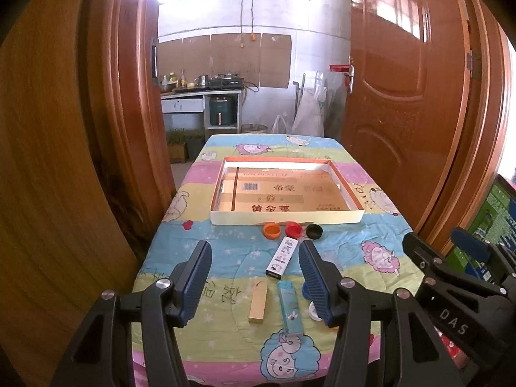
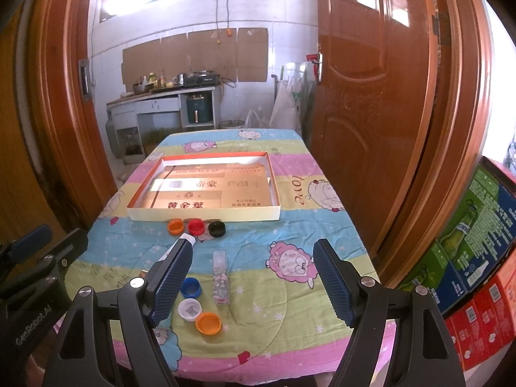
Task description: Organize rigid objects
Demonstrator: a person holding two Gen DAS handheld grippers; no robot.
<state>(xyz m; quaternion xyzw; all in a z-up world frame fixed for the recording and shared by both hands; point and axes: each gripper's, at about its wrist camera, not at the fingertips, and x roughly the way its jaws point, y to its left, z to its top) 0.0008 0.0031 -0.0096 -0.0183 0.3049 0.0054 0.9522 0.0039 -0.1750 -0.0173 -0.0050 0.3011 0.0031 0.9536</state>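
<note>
Hovering over the near end of the table (image 1: 396,225), the left gripper (image 1: 254,285) and right gripper (image 2: 253,282) both stand spread wide, holding nothing. An open tray (image 1: 285,217) lies mid-table, with orange (image 1: 272,229), red (image 1: 293,229) and black (image 1: 314,231) caps just beside its near wall. Nearer lie a white box (image 1: 280,259), tan box (image 1: 259,300), teal box (image 1: 290,308), patterned box (image 2: 221,277) and three more caps (image 2: 191,287).

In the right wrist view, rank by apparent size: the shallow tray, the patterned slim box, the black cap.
1. Shallow tray
2. Patterned slim box
3. Black cap
The box lies nearer the camera, but the gaps look clear anyway.
</note>
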